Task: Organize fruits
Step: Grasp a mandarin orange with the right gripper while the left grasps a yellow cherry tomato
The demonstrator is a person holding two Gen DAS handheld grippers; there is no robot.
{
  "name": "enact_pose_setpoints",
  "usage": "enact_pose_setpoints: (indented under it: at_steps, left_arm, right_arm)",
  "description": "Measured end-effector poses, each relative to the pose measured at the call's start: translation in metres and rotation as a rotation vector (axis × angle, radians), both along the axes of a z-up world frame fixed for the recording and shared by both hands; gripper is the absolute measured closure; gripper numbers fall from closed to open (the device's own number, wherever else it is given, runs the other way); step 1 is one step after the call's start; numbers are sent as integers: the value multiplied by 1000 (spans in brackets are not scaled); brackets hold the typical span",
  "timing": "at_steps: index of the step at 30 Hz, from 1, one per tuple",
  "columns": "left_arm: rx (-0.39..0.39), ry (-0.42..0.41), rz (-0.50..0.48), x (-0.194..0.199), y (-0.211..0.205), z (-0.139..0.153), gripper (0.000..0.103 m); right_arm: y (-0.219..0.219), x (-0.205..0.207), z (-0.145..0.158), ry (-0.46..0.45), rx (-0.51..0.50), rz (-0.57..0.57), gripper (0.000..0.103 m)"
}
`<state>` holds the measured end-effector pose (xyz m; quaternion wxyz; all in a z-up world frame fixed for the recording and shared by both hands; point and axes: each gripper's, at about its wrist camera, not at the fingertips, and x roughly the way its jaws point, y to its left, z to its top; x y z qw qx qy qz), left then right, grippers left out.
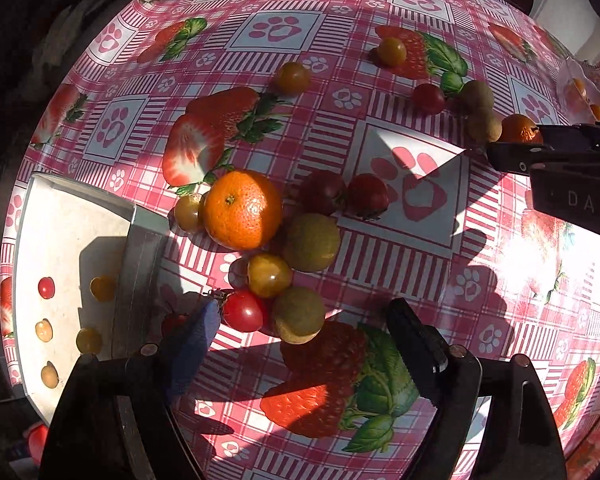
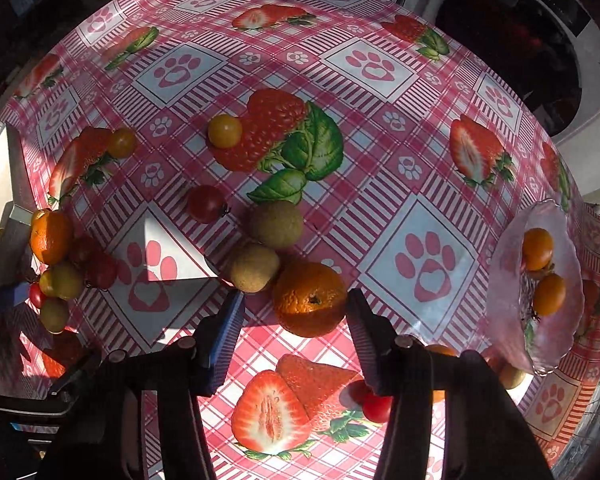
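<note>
The right gripper [image 2: 296, 312] is at the pick-up step: its fingers stand apart around an orange [image 2: 310, 299], which sits between the tips, the right pad at its skin — contact I cannot confirm. The left gripper [image 1: 304, 312] is open above a red tomato [image 1: 243, 311] just by its left finger. Next, I judge — squeeze, lift, carry to the glass dish [image 2: 504, 280] right of the fingers.

The only readable lettering is "DAS", pale capitals cut off by the picture's edge, on the black body of the right claw [image 1: 514, 142] at about three o'clock in the left wrist view. No other writing can be read in either view.
</note>
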<state>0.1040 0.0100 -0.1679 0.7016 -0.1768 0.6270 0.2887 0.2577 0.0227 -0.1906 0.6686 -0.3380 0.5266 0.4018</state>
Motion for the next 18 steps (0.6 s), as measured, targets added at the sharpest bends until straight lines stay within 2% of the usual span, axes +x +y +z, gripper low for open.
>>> enact_pose_setpoints:
  at_steps: [1,3,6,8,11,12,15,18]
  left_arm:
    - [-5,-10,0,1,1,0,28]
    - [-23,-36,-7,2,4,1,46]
    - [-68,-74,-19,0,9,3,65]
    - [-82,-91,-34,-3,15,3,69]
    - [-108,-108,-72,-7,18,3,71]
    - [-116,-110,-84,-11,22,3,80]
    - [-145,-121,-102,-17,24,4,81]
    - [-138,-119,-132,-22,25,5,81]
  right_arm:
    - [0,3,-1,15,5,-12,64]
    - [-4,8,0,38,29,-41,64]
    - [-15,6,8,36,63,-72,64]
    - [-30,0,13,68,91,-107,64]
    - [-48,-13,17,108,124,-165,64]
    - [-54,-17,17,123,134,-186,64]
    - [-68,-34,17,163,165,-242,64]
    - [-80,-46,12,209,176,-284,64]
